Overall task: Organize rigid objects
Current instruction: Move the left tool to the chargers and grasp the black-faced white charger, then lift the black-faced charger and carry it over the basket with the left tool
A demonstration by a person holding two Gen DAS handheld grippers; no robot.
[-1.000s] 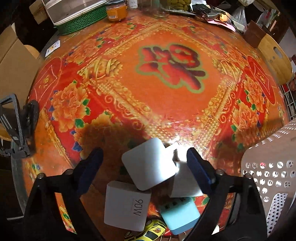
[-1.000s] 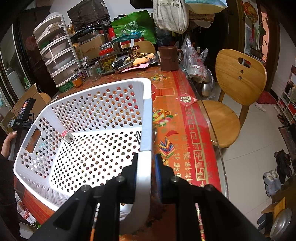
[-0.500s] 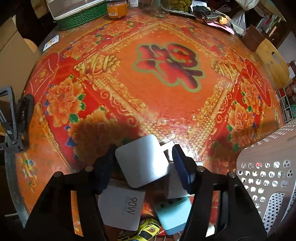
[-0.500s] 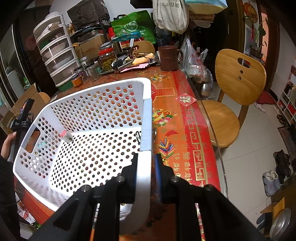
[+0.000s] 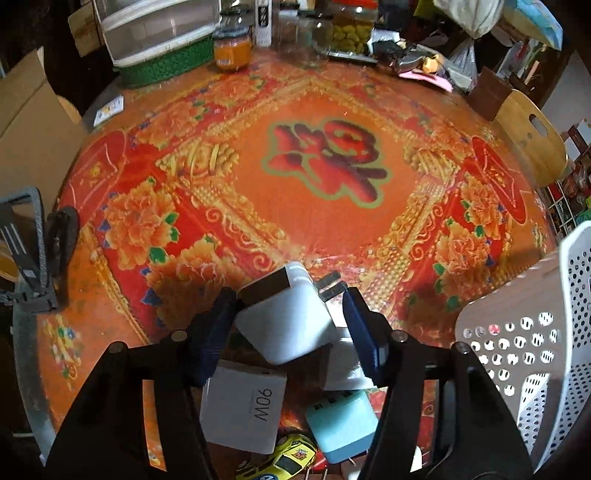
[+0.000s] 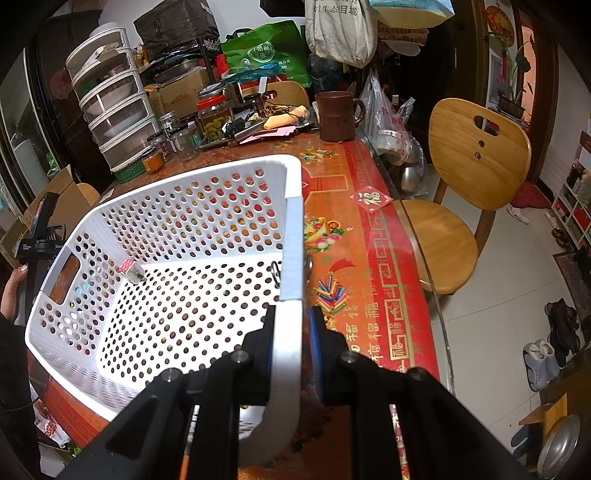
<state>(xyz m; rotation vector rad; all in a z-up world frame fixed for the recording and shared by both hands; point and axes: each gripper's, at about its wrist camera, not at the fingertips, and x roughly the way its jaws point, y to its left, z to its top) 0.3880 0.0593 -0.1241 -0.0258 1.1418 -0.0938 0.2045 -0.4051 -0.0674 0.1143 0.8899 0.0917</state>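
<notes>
In the left wrist view my left gripper (image 5: 288, 328) is shut on a white charger block (image 5: 284, 325) and holds it tilted above the pile. Below lie a white 90W charger (image 5: 243, 410), a light blue charger (image 5: 340, 424), another white block (image 5: 343, 365) and a yellow toy car (image 5: 280, 458). The white perforated basket (image 5: 517, 350) stands to the right. In the right wrist view my right gripper (image 6: 291, 336) is shut on the basket's rim (image 6: 291, 258); the basket holds a small clip-like item (image 6: 133, 271).
The red and orange patterned table (image 5: 325, 166) carries jars, a green basket and stacked drawers (image 5: 159, 33) at the far edge. A brown mug (image 6: 338, 114) stands at the back. A wooden chair (image 6: 461, 192) is beside the table. A phone stand (image 5: 26, 251) sits at the left edge.
My left gripper closed on the white charger block and lifted and tilted it up off the pile. The right gripper and the basket have stayed put.
</notes>
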